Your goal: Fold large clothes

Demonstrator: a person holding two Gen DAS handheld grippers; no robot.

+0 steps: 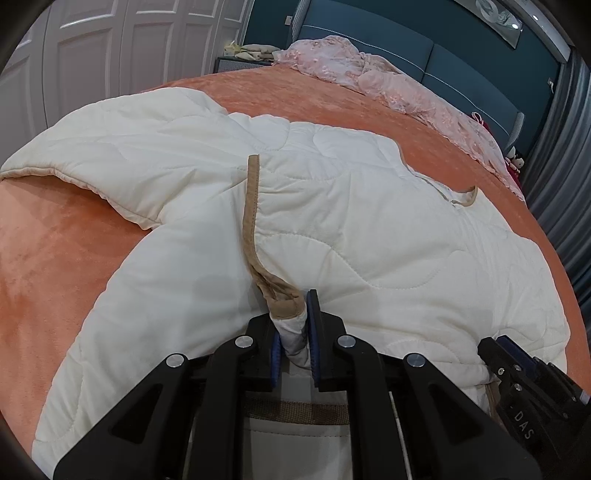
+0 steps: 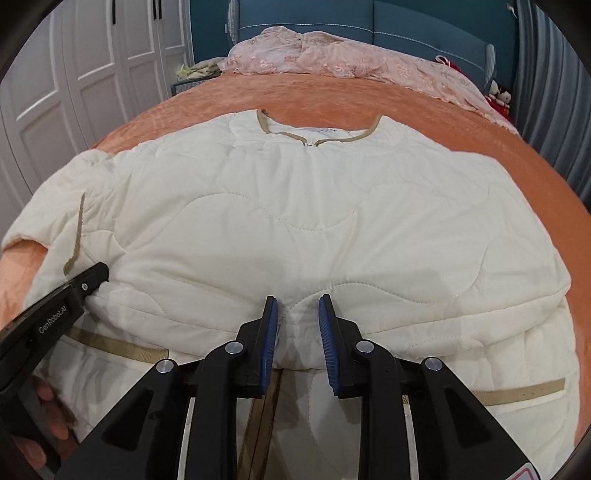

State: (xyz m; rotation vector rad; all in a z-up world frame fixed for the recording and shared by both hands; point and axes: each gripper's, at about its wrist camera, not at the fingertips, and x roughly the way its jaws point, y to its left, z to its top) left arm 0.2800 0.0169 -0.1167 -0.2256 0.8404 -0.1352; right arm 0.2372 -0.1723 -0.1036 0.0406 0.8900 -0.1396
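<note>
A cream quilted jacket with tan trim lies spread on the orange bedspread, one sleeve folded across its body. My left gripper is shut on the tan-edged sleeve cuff, which bunches between the blue pads. In the right wrist view the jacket lies with its neckline at the far side. My right gripper hovers over the folded near edge, its jaws apart and the pads not pressing on the fabric. The left gripper shows at the left edge; the right gripper shows low right.
A pink lace cover is heaped at the head of the bed against a blue headboard. White wardrobe doors stand to the left and grey curtains to the right. A hand holds the left gripper.
</note>
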